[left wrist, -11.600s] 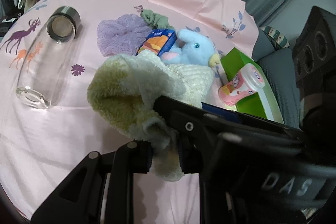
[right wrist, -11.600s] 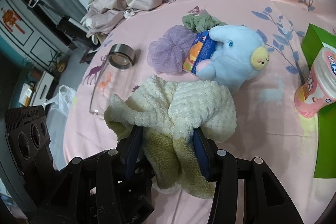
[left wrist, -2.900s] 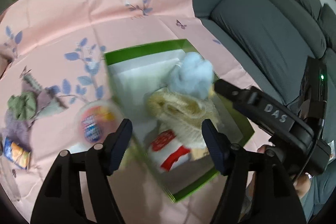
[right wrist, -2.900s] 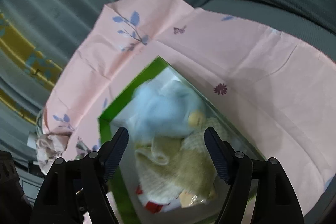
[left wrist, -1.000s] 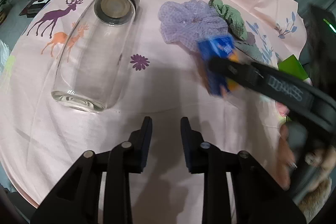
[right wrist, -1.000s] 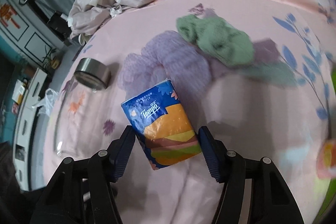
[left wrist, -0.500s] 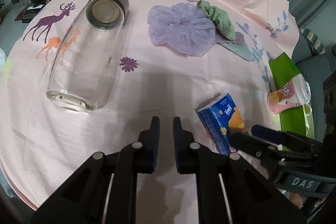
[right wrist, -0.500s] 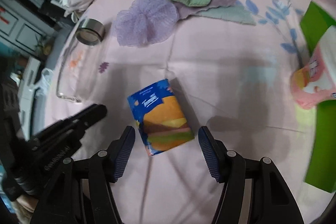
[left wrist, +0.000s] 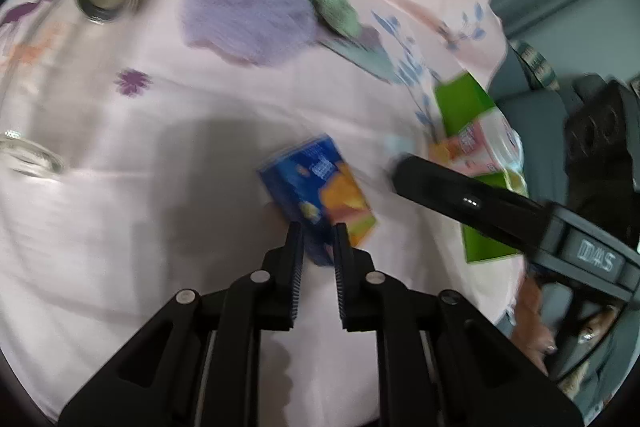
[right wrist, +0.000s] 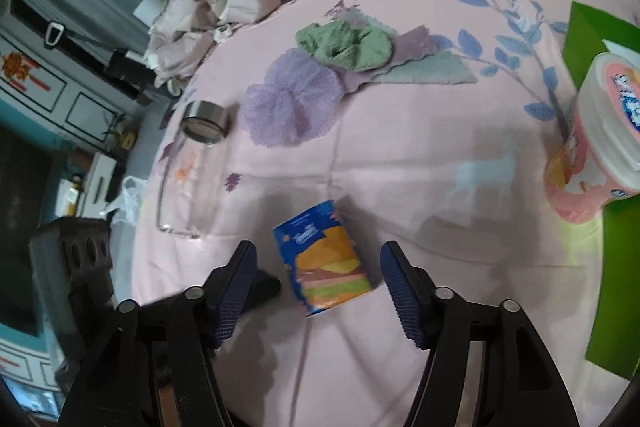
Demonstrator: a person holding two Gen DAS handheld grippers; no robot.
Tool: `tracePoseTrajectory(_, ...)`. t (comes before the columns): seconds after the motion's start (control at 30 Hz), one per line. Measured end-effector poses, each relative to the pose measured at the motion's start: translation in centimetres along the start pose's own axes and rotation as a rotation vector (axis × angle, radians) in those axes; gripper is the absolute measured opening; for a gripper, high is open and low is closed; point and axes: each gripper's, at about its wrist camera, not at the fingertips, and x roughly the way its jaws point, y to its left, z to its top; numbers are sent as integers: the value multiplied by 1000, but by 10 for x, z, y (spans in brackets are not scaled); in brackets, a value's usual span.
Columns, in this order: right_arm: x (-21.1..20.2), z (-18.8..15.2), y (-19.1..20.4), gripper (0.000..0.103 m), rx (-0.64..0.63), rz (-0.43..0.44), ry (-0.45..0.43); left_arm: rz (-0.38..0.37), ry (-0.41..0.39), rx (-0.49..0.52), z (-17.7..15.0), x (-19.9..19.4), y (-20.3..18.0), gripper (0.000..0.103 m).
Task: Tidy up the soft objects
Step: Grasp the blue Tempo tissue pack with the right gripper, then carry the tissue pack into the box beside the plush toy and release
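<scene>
Tissue pack (right wrist: 326, 263) lies flat on the pink sheet (right wrist: 420, 131) between the spread right hand-held gripper (right wrist: 318, 277) jaws. Left hand-held gripper (left wrist: 317, 241) — nearly closed, empty — sits just beside it. Centre the jaws, squeeze gently.

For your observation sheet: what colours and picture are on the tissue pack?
The tissue pack is blue with an orange, layered burger picture; clearest in the right wrist view.

Pink patterned bedsheet (right wrist: 420, 147) carrying a blue tissue pack (right wrist: 324, 259), purple mesh pouf (right wrist: 294, 107), green cloth (right wrist: 348, 45), glass bottle (right wrist: 192, 163) lying sideways, crumpled beige fabric (right wrist: 212, 7), green box (right wrist: 592, 39) sitting at the edge
</scene>
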Motion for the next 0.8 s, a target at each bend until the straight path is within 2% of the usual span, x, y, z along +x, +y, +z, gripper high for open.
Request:
tracePoseTrajectory(0.07,6,0,0,57,0,6,21,2,7,1,-2,5,-4,20)
tracePoseTrajectory(0.17,17,1,-6,57,19,18,46,35,4,4,-3,11,-6,26)
tracePoseTrajectory(0.27,28,3,-11,57,43,-3,66,32,17,-1,-3,18,-6,27)
tracePoseTrajectory(0.47,51,2,-22,57,65,24,127,18,8,-23,-1,25,-2,27)
tracePoseTrajectory(0.6,47,2,-20,50,46,17,106,37,-36,-1,0,16,-7,23)
tracePoseTrajectory(0.8,13,2,-9,49,9,11,14,28,-124,66,3,-7,-35,23)
